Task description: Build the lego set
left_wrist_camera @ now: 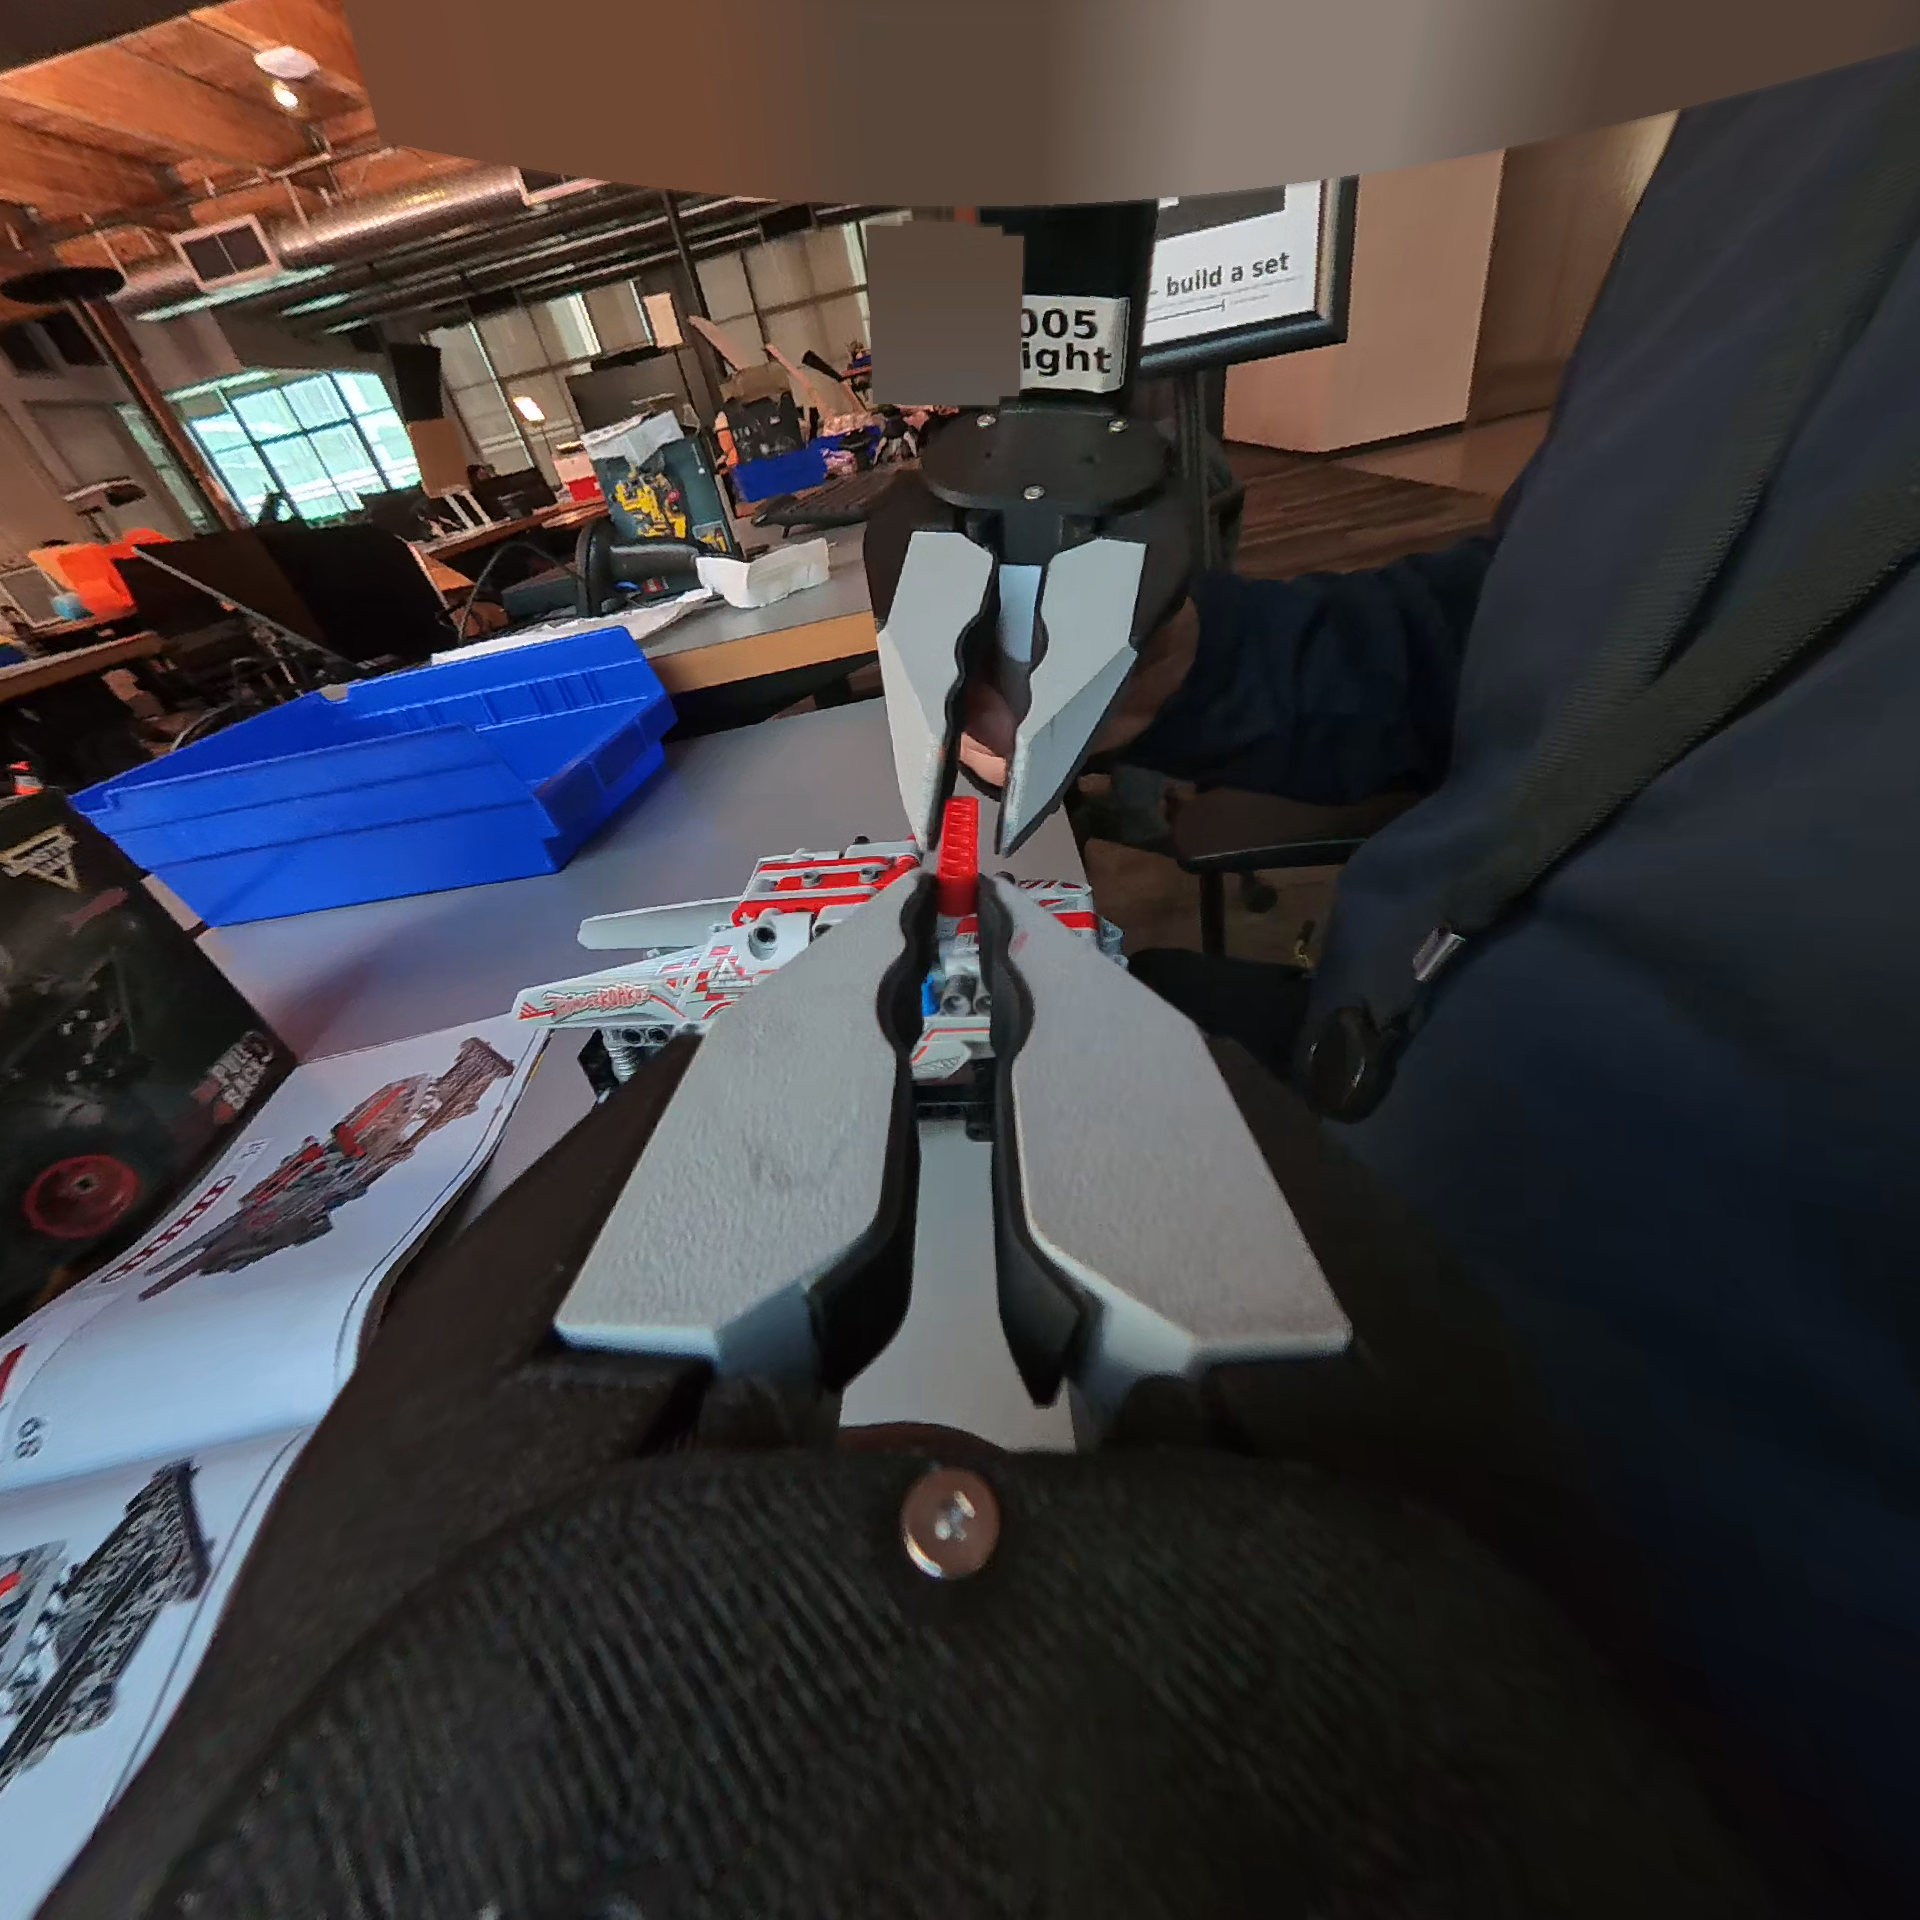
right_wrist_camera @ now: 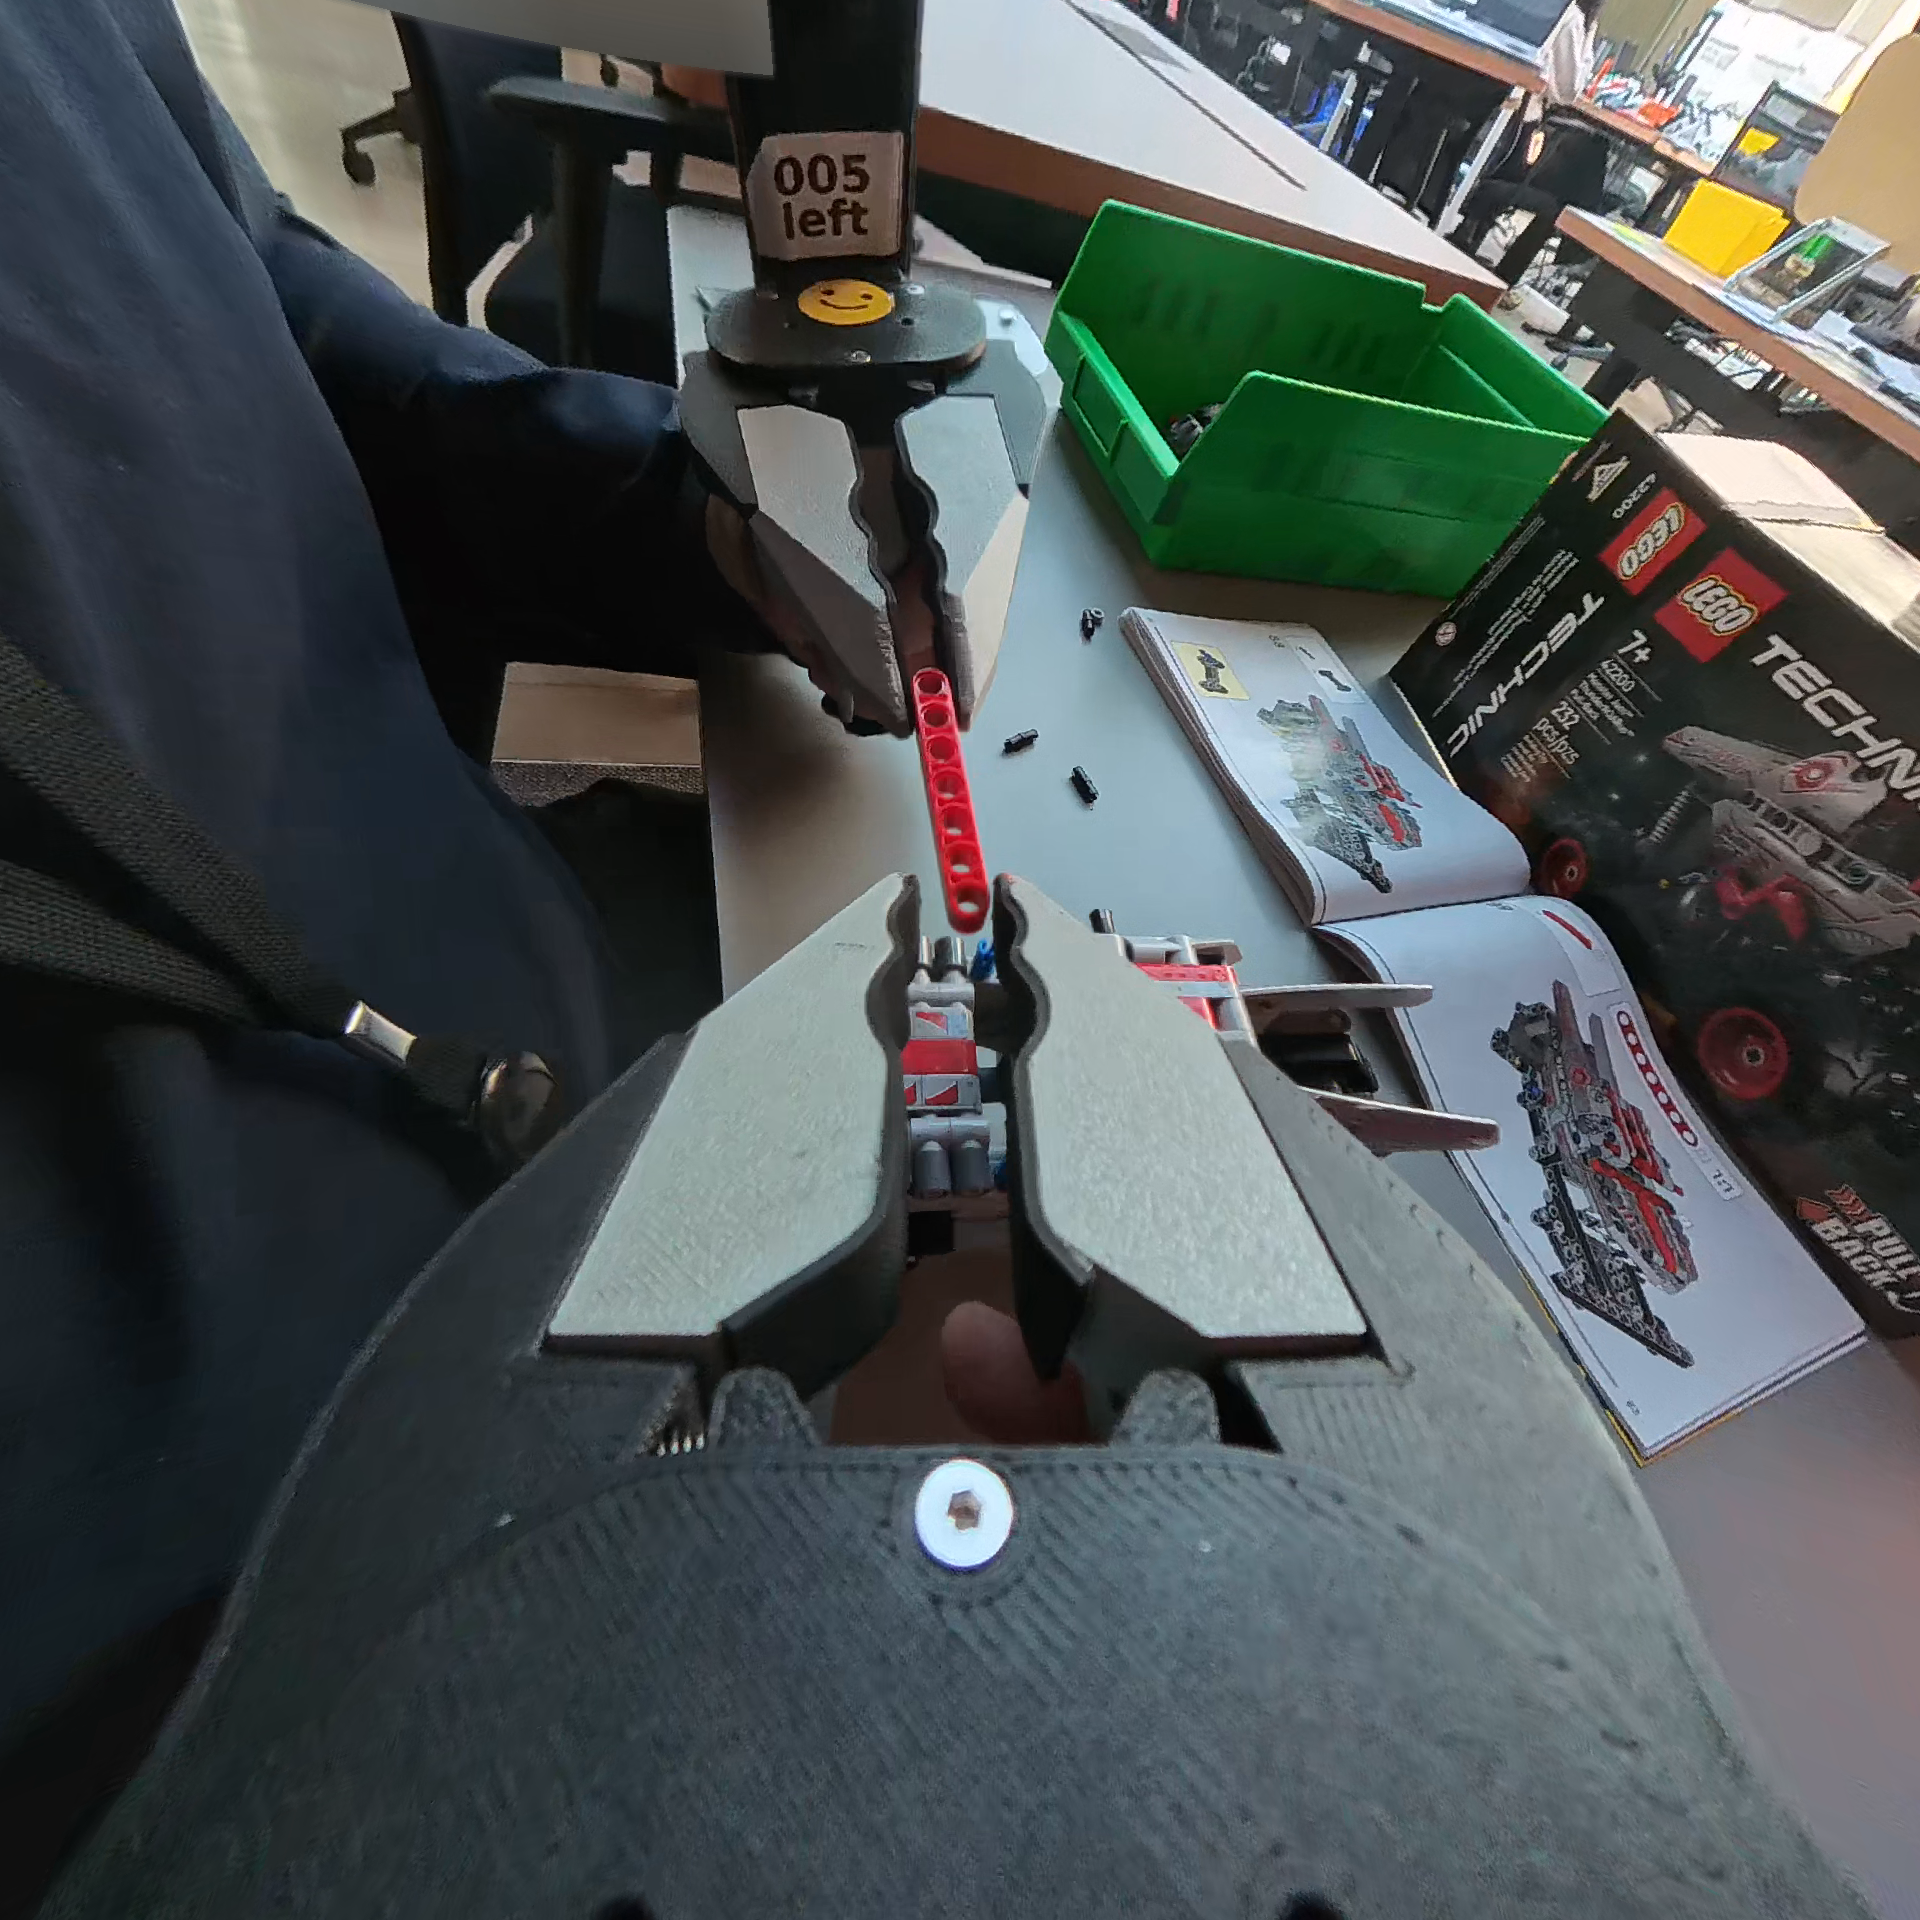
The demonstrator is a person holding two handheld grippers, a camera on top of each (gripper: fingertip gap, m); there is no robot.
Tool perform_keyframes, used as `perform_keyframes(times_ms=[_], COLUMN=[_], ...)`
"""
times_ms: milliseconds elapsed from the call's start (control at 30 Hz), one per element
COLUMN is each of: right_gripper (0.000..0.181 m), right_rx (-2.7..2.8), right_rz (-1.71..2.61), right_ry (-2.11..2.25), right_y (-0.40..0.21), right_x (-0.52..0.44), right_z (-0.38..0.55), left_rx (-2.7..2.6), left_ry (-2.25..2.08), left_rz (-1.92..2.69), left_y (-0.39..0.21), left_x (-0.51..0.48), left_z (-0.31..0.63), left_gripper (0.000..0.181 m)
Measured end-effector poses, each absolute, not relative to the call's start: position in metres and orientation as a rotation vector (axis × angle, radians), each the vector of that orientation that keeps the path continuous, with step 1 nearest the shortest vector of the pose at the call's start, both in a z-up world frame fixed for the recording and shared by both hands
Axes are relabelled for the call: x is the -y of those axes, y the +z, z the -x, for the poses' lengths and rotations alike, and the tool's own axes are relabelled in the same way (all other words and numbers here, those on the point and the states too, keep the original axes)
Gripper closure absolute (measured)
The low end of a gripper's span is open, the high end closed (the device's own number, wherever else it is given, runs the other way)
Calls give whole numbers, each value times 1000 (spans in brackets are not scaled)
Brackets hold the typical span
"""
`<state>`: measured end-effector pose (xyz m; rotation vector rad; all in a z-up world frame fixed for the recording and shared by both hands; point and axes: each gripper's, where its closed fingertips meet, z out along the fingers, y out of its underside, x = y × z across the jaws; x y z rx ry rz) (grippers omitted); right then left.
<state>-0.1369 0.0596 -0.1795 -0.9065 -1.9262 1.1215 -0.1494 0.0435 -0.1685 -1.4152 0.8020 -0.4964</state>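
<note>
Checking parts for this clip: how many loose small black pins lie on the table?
3 black pins: one beside the booklet's top corner, two nearer the red beam. Others may be hidden.

Bright daylight from large paned windows [left_wrist_camera: 301, 431]; soft shadows, strong fisheye bending at edges, near foreground slightly soft.

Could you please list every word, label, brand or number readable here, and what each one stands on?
I do not quote writing; these things bear it:
White label on the left gripper post.
Matching label on the right gripper post.
Printed black box, table's right side.
Open instruction booklet: small print.
Framed sign, background.
Decal on the lego model.
</note>
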Motion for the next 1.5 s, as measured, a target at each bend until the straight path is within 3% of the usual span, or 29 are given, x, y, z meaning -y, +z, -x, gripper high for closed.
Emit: perform_keyframes(times_ms=[700, 1500], right_gripper=[177, 171], right_rx=[1989, 1968], right_rz=[1057, 1074], right_ry=[1016, 918], right_y=[-205, -209], right_x=[-86, -98], right_z=[119, 113], left_rx=[-777, -760], left_ry=[-540, -482], left_rz=[1649, 1728], left_y=[-200, -205], left_x=[-68, -78], left_z=[139, 138], left_gripper=[173, 177])
